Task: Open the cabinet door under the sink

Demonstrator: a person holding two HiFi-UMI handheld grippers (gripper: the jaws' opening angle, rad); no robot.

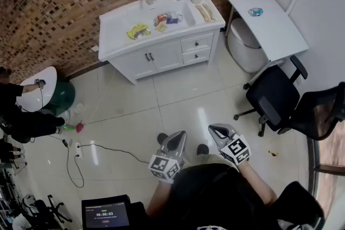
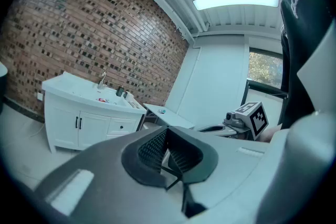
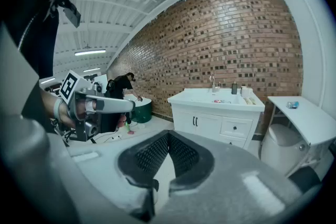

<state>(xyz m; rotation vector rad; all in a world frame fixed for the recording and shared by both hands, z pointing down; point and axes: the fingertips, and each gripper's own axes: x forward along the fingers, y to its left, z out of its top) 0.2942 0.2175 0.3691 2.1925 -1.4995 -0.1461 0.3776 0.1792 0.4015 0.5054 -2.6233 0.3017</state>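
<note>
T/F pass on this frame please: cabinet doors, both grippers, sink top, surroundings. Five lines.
1. The cabinet doors under the sink are closed. True.
2. The left gripper is on a door handle. False: it is shut on nothing, far from the doors across the floor.
3. The right gripper holds nothing. True.
4. Nothing lies on the sink. False: packets lie on it.
5. A black chair stands to the right. True.
</note>
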